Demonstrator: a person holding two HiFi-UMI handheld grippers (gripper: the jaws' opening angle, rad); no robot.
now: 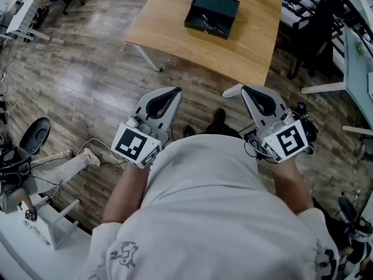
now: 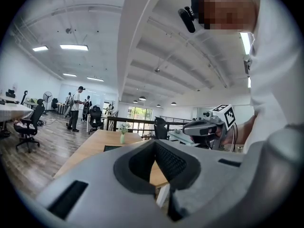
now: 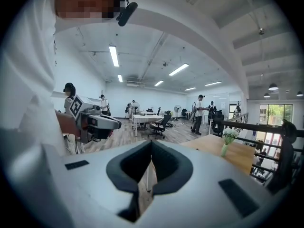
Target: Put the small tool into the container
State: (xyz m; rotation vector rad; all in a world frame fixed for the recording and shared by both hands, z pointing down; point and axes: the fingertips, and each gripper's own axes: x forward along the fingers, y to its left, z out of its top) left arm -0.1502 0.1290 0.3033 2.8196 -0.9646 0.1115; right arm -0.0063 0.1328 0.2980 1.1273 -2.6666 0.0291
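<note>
A dark, open, box-like container [image 1: 212, 13] lies on the wooden table [image 1: 175, 22] ahead of me. In the left gripper view the container [image 2: 111, 147] shows as a dark patch on the tabletop. I cannot make out the small tool in any view. Both grippers are held close to my body, above the floor and short of the table. My left gripper [image 1: 175, 91] [image 2: 154, 143] has its jaws together with nothing between them. My right gripper [image 1: 244, 90] [image 3: 151, 143] is likewise shut and empty. Each gripper view shows the other gripper off to the side.
A small vase of flowers [image 2: 123, 136] [image 3: 227, 144] stands at the table's far end. White table legs [image 1: 148, 59] reach the wood floor. Office chairs [image 1: 34, 136], cables and desks ring the area. People [image 2: 75, 107] stand far off in the room.
</note>
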